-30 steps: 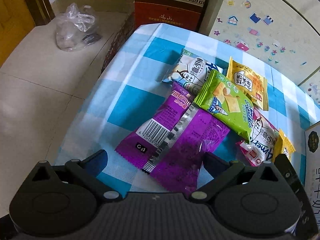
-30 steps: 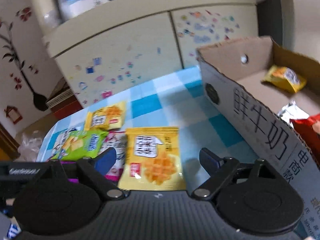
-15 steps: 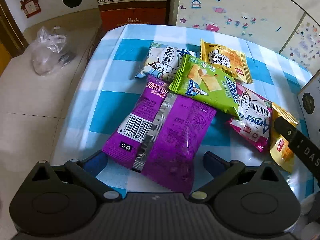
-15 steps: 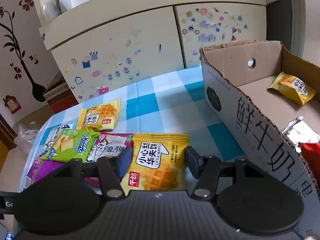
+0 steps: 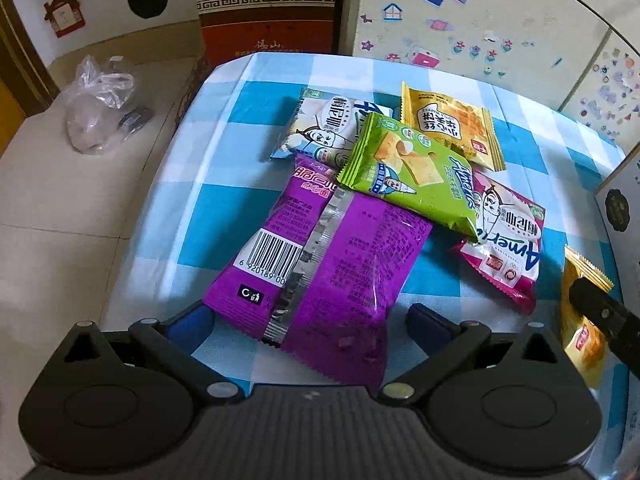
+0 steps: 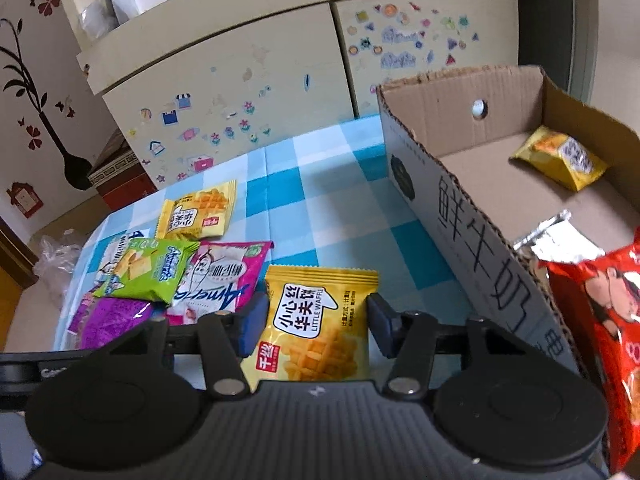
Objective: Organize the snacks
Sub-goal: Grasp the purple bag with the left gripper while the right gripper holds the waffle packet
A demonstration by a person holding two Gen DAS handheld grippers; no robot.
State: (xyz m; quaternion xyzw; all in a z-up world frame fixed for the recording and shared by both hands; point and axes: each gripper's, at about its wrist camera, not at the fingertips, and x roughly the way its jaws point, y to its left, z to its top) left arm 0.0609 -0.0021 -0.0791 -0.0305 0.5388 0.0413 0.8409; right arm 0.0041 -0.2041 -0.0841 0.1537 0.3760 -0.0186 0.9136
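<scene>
The right claw (image 6: 316,320), its jaws having just been closing, pinches the yellow waffle packet (image 6: 318,324) by its side edges, on the table (image 6: 320,168) just beside the cardboard box (image 6: 472,208). It looks light, crinkly, slippery and crushable. The left claw (image 5: 308,320) stands spread over the purple packet (image 5: 320,276), farther from the box.

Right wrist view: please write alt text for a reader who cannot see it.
The right gripper is closed on a yellow waffle packet above a blue checked tablecloth. A cardboard box holding snacks stands at right; more packets lie at left.
</scene>
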